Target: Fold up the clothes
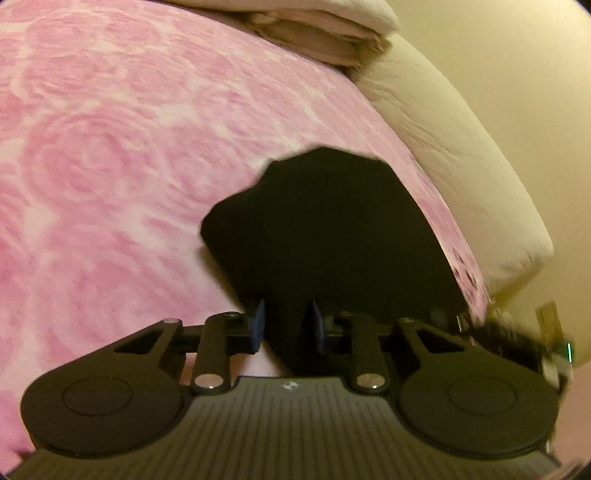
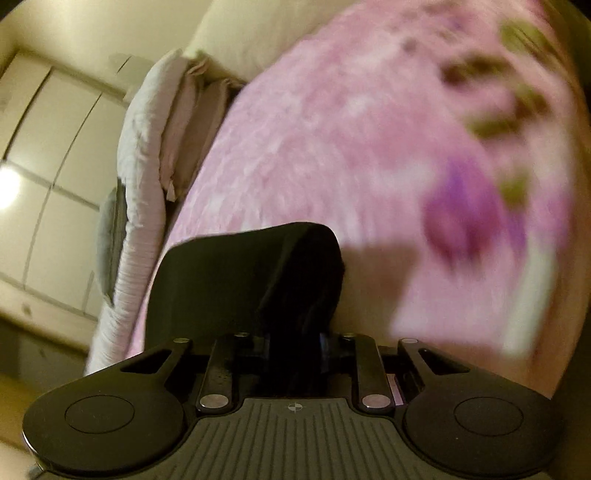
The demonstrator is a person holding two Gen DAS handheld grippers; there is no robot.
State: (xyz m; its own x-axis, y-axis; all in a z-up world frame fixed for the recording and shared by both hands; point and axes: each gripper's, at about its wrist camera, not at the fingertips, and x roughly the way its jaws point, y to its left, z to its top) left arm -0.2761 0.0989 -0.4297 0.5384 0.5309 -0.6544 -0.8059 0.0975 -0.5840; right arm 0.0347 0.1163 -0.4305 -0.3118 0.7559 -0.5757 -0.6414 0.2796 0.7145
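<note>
A black garment (image 1: 325, 229) hangs bunched over the pink rose-patterned blanket (image 1: 110, 155). In the left wrist view, my left gripper (image 1: 286, 325) has its blue pads (image 1: 258, 321) pressed on a thick fold of the black cloth, which fills the narrow gap between them. In the right wrist view, the black garment (image 2: 236, 280) rises as a curled flap straight out of my right gripper (image 2: 295, 350), whose fingers are shut on it. The right fingertips are mostly hidden by the cloth. The right wrist view is blurred.
The pink blanket (image 2: 332, 147) covers a bed. Folded pale bedding (image 1: 325, 33) lies at the bed's far end, and a cream mattress edge (image 1: 461, 147) runs along the right. Pale pillows (image 2: 147, 147) and white cupboard doors (image 2: 48, 184) appear at the left of the right wrist view.
</note>
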